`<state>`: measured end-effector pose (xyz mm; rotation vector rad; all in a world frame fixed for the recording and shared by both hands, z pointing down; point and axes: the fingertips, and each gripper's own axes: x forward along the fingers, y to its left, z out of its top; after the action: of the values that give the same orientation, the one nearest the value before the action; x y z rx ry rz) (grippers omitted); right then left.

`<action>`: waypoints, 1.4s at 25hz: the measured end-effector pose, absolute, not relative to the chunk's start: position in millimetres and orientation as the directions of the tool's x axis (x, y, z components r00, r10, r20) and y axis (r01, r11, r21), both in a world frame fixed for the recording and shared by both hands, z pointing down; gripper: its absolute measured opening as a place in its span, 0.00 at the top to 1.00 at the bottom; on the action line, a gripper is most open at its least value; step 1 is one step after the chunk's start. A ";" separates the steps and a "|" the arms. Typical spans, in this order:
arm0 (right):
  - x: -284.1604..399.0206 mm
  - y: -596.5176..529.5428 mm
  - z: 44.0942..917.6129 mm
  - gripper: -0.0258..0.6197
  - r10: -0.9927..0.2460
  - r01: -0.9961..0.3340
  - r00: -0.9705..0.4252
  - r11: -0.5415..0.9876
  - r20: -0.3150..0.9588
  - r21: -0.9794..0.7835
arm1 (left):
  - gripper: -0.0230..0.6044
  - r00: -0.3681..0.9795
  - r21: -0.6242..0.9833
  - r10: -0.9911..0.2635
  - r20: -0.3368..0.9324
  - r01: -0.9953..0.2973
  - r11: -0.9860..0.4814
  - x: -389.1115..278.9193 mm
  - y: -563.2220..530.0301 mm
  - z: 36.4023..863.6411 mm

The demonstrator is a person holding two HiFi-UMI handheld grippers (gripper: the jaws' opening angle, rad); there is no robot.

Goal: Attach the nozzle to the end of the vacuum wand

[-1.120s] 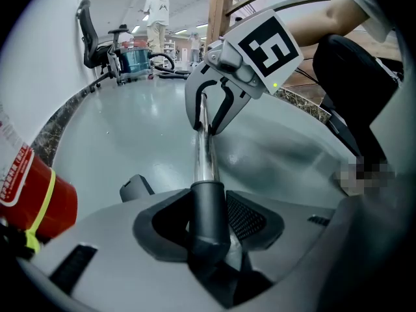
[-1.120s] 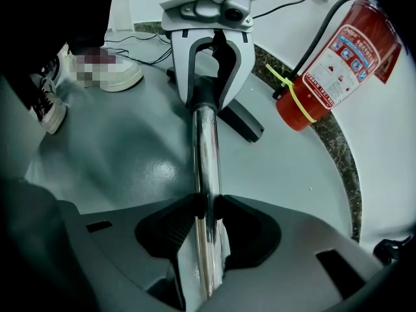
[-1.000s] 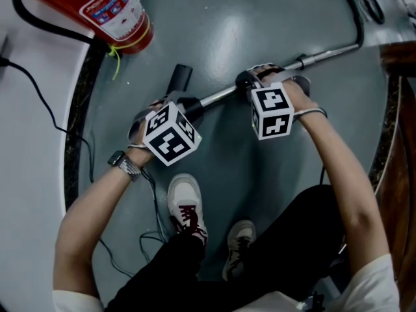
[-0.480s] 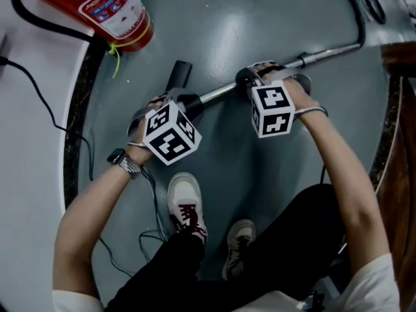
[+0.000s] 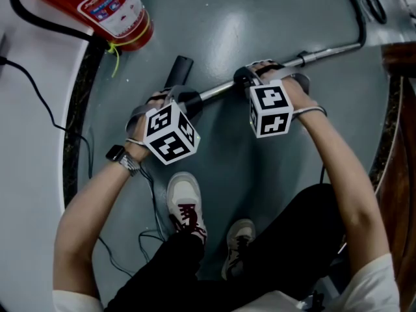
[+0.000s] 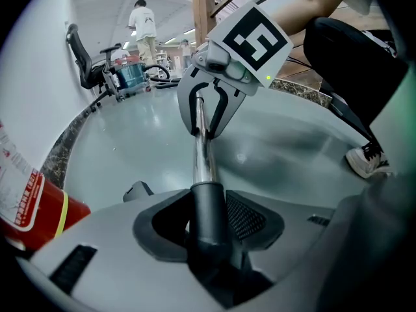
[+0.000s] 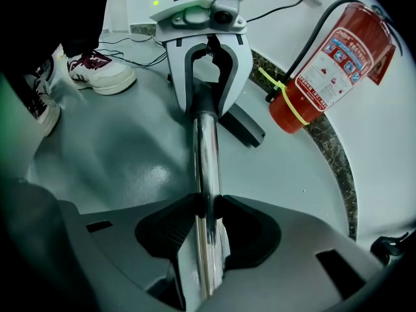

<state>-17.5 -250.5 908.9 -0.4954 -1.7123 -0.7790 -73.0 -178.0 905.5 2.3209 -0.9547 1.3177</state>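
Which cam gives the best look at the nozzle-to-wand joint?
Left gripper view: the nozzle collar sits close-up between the left gripper's fingers, chrome wand entering it. Head view: the marker cube partly covers the joint; mostly the nozzle's flat head shows. Right gripper view: collar small, far down the wand.

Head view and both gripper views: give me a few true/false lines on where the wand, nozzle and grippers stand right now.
1. The right gripper is clamped on the chrome wand. True.
2. The left gripper is empty. False: its jaws are closed on the dark collar of the nozzle.
3. The fire extinguisher lies between the person's shoes. False: it stands at the edge of the floor, beyond the left gripper.
4. The wand runs straight from one gripper to the other. True.
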 end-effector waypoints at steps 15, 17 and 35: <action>-19.6 -249.4 918.4 0.73 -0.083 0.677 -0.276 0.690 0.958 0.255 | 0.67 0.347 -0.040 -0.389 0.853 -0.700 -0.713 -71.1 -177.0 917.1; -19.9 -249.3 919.4 0.73 -0.084 0.671 -0.275 0.696 0.958 0.254 | 0.67 0.342 -0.054 -0.401 0.850 -0.700 -0.712 -71.0 -177.0 917.1; -16.4 -251.7 918.1 0.73 -0.047 0.625 -0.310 0.742 0.950 0.241 | 0.68 0.438 0.030 -0.402 0.804 -0.705 -0.709 -77.3 -171.1 909.1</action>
<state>-16.4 -251.7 918.1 -0.4546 -1.7725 -0.7153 -77.3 -171.1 909.1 2.3338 -0.9426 1.1593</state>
